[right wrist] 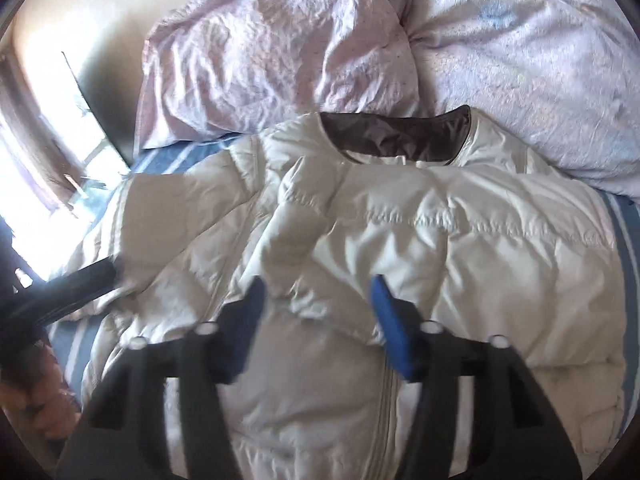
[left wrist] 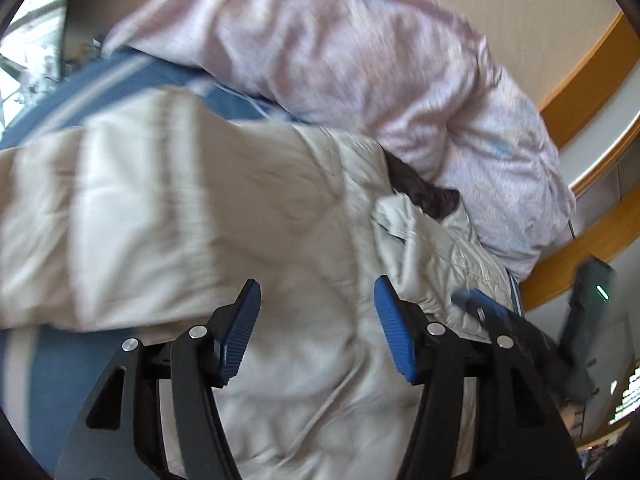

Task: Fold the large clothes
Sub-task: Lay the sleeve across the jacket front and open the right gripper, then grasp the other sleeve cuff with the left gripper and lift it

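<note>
A cream puffer jacket [right wrist: 400, 216] lies spread on the bed, its dark brown collar lining [right wrist: 400, 136] toward the pillows and its zip running down the middle. One sleeve [right wrist: 168, 208] is laid out to the left. My right gripper [right wrist: 317, 288] hovers over the jacket's chest, open, with a puffy fold below the gap and its blue pads clear of it. My left gripper [left wrist: 316, 292] is also open above the jacket [left wrist: 200, 208], nothing pinched. The left wrist view shows the right gripper [left wrist: 500, 316] over the jacket's right edge. The left gripper's black finger [right wrist: 80, 280] enters the right wrist view beside the sleeve.
Two crumpled lilac pillows [right wrist: 280, 48] [right wrist: 520, 60] press against the jacket's collar end. A blue sheet with white stripes [right wrist: 176, 156] covers the bed. A wooden bed frame [left wrist: 580, 92] curves along the right. A bright window [right wrist: 36, 152] is at left, a hand [right wrist: 40, 404] at lower left.
</note>
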